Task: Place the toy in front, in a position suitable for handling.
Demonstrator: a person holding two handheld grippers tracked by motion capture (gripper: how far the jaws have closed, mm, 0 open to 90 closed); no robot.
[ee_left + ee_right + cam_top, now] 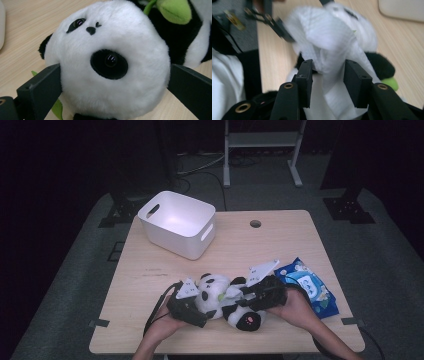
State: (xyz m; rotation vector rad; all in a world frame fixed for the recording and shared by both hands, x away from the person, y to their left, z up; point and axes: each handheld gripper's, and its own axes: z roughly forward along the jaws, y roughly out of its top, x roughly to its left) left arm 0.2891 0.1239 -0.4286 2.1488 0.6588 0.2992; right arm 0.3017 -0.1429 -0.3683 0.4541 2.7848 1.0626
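A black-and-white panda plush (pixel 220 297) lies near the table's front edge, with a green leaf (pixel 175 10) on its chest. My left gripper (pixel 204 299) comes in from the left. Its jaws press into both sides of the panda's white head (pixel 110 62). My right gripper (pixel 243 296) reaches in from the right over the body. In the right gripper view (pixel 328 67) a crumpled white wipe (pixel 329 37) lies over the panda and runs down between the parted jaws. The pads stand beside it without squeezing it.
A white plastic bin (pixel 177 222) stands at the back left of the wooden table (pixel 280 245). A blue pack of wet wipes (pixel 307 287) lies just right of my right hand. A small round hole (pixel 255 224) sits near the far edge.
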